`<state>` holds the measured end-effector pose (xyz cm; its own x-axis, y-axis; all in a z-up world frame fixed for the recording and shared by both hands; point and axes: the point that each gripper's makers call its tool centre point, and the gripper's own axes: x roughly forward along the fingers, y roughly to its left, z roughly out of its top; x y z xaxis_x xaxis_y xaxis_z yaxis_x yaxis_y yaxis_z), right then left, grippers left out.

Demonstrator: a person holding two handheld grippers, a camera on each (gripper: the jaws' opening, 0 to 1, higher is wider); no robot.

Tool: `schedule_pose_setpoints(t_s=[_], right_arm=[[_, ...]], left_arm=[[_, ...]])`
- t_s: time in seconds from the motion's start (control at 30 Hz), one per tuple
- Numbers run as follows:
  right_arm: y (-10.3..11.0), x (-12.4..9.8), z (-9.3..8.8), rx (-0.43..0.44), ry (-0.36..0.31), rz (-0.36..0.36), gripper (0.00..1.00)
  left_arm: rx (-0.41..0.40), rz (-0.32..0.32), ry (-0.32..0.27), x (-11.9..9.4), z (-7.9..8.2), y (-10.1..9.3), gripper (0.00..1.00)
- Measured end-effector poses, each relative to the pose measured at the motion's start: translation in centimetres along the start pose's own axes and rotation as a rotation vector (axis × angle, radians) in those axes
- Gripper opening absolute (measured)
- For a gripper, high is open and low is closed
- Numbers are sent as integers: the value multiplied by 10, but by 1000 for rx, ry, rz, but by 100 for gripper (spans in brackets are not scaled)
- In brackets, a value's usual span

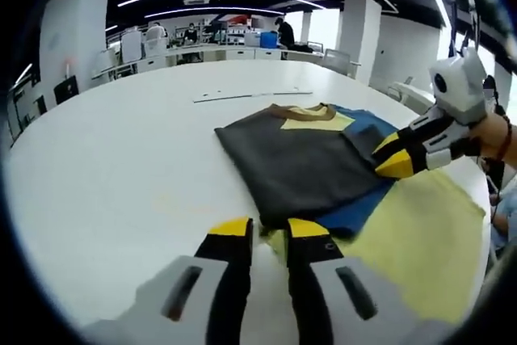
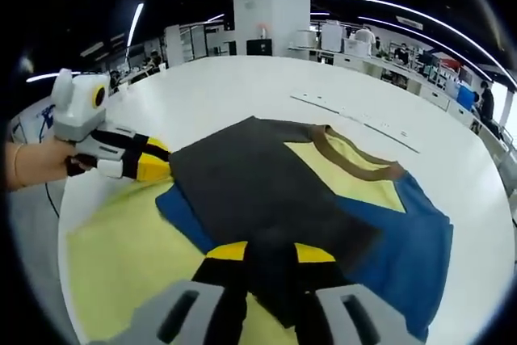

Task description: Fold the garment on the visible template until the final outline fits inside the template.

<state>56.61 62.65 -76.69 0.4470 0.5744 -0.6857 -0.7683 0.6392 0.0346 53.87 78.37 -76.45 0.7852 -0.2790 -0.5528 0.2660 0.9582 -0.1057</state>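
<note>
Now the garment (image 1: 303, 163) is laid flat on the white worktop (image 1: 121, 167), collar pointed away from the left tool (image 1: 269, 229). Its near hem is cut off behind both tools. The left tool is held open just beside a corner. The right tool (image 2: 270, 254) is clamped on a dark fold.

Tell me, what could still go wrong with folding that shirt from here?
The right gripper seems to pinch the dark folded panel at its edge; a weak hold might let the flap slip and fall back open. The left gripper sits near the shirt's corner, so pulling both ways could drag the whole shirt across the white table. Blue and yellow fabric spreads well past the dark panel, so the outline may stay too wide.
</note>
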Motion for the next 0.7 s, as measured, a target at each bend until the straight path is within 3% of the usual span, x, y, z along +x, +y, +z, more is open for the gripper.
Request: schedule_pose_setpoints(t_s=[0.07,0.27,0.4,0.47,0.7], right_arm=[[1,0,1,2,-4,1,13],[0,0,2,-20,-3,-10,0],[-3,-2,3,3,-9,-20,0],[-4,-5,4,10,-14,-29,0],[-13,-25,7,33,-68,-80,0]], left_arm=[[-33,2,-3,0,0,3,5],[-21,25,12,-1,0,10,2],[18,37,20,-2,1,11,0],[76,61,34,-3,0,14,0],[81,66,46,-4,-1,13,0]])
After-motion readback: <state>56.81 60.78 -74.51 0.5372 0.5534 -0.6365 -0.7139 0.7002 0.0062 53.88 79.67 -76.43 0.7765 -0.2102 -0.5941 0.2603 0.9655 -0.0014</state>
